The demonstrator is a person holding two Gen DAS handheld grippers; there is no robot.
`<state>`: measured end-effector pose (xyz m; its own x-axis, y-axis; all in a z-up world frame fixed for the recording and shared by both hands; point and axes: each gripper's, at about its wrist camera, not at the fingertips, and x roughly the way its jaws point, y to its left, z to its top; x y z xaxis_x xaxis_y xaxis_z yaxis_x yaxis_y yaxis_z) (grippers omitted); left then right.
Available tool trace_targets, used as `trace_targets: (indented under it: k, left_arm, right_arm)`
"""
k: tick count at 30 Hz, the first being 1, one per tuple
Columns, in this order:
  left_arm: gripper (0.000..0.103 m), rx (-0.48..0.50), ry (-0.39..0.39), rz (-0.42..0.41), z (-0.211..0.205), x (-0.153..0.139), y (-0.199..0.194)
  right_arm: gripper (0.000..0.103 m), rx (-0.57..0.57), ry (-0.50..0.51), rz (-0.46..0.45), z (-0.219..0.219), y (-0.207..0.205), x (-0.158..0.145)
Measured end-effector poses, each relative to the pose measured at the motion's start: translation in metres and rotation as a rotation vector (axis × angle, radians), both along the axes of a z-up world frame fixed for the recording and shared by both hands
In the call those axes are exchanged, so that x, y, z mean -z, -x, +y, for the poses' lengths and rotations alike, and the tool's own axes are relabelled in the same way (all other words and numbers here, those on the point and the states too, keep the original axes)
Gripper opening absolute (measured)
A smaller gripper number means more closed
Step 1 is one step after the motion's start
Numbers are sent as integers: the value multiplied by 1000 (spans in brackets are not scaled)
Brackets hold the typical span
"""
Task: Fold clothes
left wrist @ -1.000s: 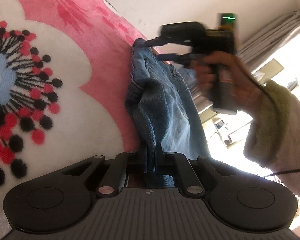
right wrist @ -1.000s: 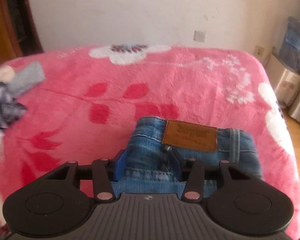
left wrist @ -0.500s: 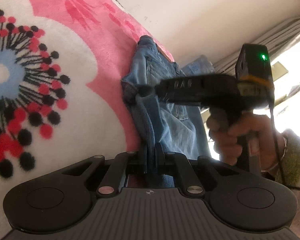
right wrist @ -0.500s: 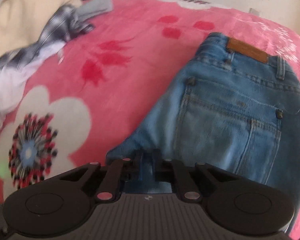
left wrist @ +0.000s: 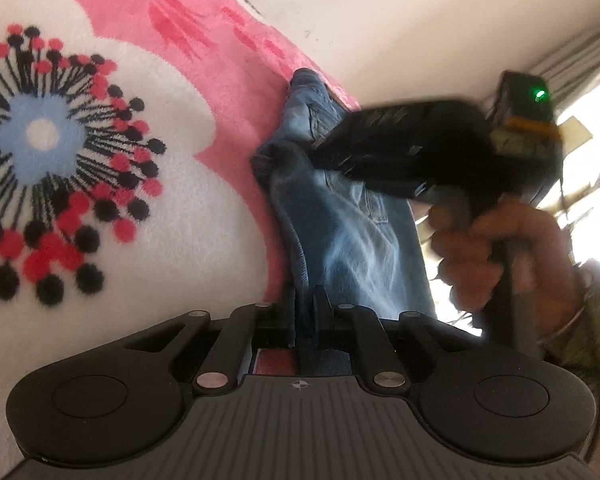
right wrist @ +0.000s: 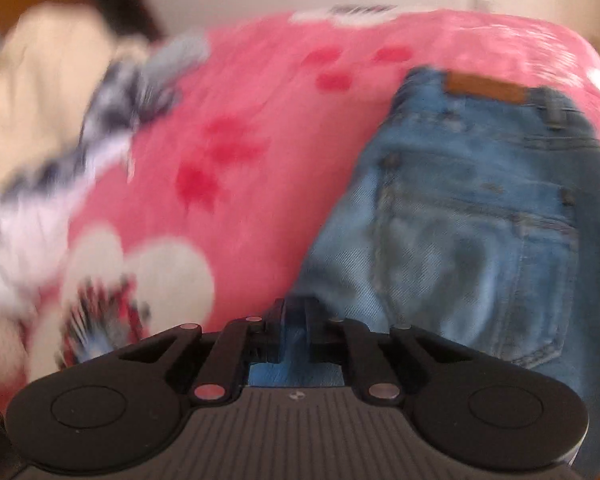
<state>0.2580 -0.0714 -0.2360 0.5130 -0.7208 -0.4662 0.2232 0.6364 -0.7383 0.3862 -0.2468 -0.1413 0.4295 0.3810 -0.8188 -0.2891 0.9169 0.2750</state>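
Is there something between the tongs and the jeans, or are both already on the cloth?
Nothing visible stands between them. The left tongs are shut on a fold of the jeans, and the right tongs are shut on the denim edge. The clothes pile lies apart on the pink blanket.

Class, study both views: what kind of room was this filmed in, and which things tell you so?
Most likely a bedroom at home. A pink flowered fleece blanket covers what looks like a bed against a plain wall, jeans lie on it, more clothes are heaped nearby, and curtains hang by a bright window.
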Motion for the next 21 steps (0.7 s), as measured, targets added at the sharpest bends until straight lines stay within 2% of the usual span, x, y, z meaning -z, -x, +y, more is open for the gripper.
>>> trace_targets:
  k: [3, 5, 7, 10, 12, 13, 15, 17, 21]
  left_arm:
    - [13, -14, -12, -24, 5, -9, -2]
    - [15, -28, -21, -56, 9, -17, -3]
    - [15, -37, -39, -127, 12, -29, -3]
    - [15, 3, -77, -236, -3, -48, -10]
    - [16, 69, -90, -275, -21, -55, -17]
    - [17, 107, -96, -288, -32, -56, -21]
    - [18, 147, -163, -265, -50, -48, -27]
    - [18, 169, -230, -216, -63, -36, -32]
    - [18, 139, -159, -155, -53, -21, -32]
  right_arm:
    - [9, 73, -54, -60, -29, 14, -30]
    - [9, 71, -41, -72, -47, 24, -47]
    - [9, 20, 13, -72, -54, 38, -52]
    - [9, -26, 112, -49, -58, 64, -34]
    - [9, -32, 172, -12, -62, 81, -10]
    - [10, -27, 172, -34, -64, 93, -6]
    - [10, -17, 168, -81, -68, 118, 2]
    - [10, -12, 149, -66, -75, 130, -3]
    - [10, 26, 138, -36, -100, 131, -15]
